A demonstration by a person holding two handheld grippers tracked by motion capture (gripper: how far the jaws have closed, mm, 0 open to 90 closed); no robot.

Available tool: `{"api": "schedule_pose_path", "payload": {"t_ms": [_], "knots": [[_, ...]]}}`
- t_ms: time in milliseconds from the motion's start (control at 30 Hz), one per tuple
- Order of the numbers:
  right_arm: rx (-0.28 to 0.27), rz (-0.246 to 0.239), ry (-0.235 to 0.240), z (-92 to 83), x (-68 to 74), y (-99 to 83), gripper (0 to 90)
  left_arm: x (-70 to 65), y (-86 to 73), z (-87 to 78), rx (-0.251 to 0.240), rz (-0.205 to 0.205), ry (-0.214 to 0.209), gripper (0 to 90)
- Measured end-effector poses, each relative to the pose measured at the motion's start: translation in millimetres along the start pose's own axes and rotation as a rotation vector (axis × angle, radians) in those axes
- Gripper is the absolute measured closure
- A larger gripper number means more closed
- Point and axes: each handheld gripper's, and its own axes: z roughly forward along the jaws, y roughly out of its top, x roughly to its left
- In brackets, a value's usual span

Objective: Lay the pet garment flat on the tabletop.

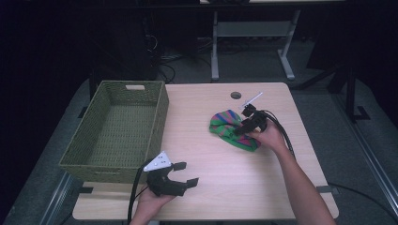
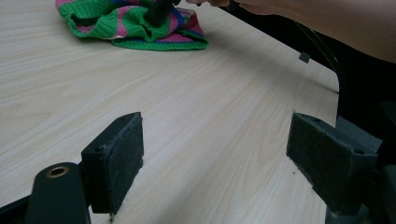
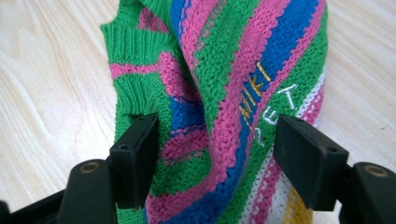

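A pale wood-grain surface with a round cable hole stands on grey floor — a second desk's white legs behind it, cables tangled beneath. The room beyond lies dark — light falls mainly on the wood.

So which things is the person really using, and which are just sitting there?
In use:
- striped knitted jumper, bunched on the table
- right gripper, its jaws around a fold of the jumper
- probably the green basket, a likely place to put it

Just there:
- left gripper, open over bare table
- table
- desk legs behind
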Motion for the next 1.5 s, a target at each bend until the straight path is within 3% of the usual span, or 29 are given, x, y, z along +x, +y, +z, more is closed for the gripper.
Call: {"api": "schedule_pose_path", "payload": {"t_ms": [700,867,967,1200,1400,1500], "knots": [[0.077,-0.077,-0.111,6.2,11.0,4.3,49.6,-2.2,0.3,1.7,0.005,0.011,0.003,18.5],[0.081,-0.082,-0.120,5.8,12.8,4.8,57.0,-2.9,0.6,3.1,0.005,0.010,0.001,18.6],[0.088,-0.111,-0.124,6.2,15.1,6.3,65.1,-3.7,0.7,4.1,0.006,0.012,-0.001,18.6],[0.083,-0.111,-0.134,5.2,14.7,5.7,74.6,-3.4,1.0,4.0,0.008,0.013,0.001,18.6],[0.079,-0.106,-0.129,4.0,14.4,6.1,77.7,-3.5,1.1,2.5,0.005,0.016,0.005,18.8],[0.067,-0.083,-0.100,-1.3,11.7,5.5,78.1,-2.7,1.5,2.4,0.005,0.017,0.007,18.8]]}}
